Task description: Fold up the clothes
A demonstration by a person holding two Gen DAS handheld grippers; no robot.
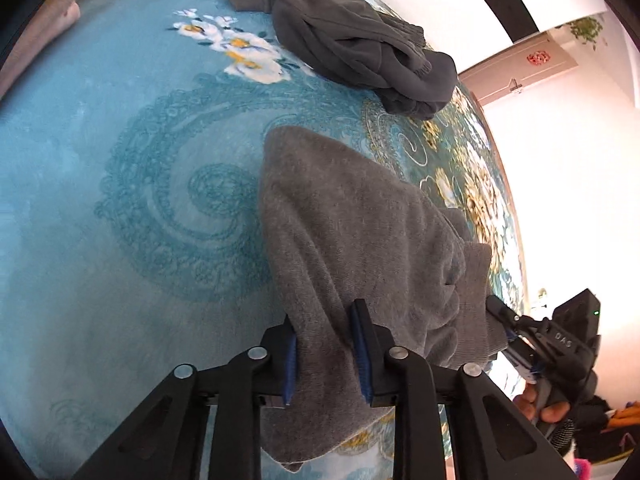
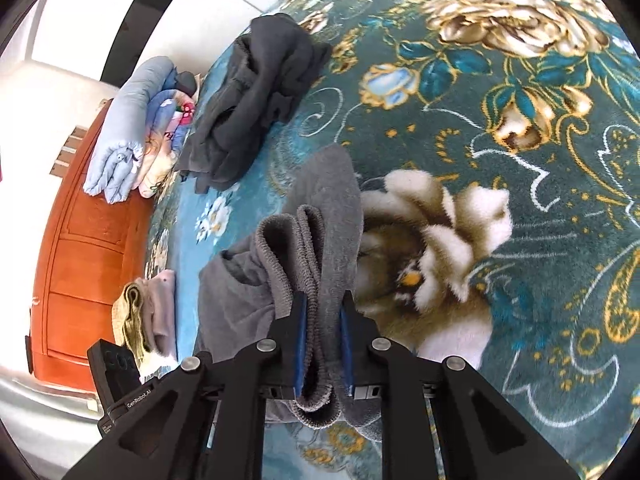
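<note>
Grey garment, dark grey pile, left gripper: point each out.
grey garment (image 1: 360,220), left wrist view, its broad upper face.
dark grey pile (image 2: 248,112), right wrist view, its middle.
left gripper (image 1: 324,354), left wrist view, between fingertips.

Grey knit garment — bunched, draped over floral blanket.

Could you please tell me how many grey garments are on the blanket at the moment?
2: a light grey garment clamped by both the left tongs and right tongs, and a dark grey garment heaped beyond it. Others may lie out of view.
</note>
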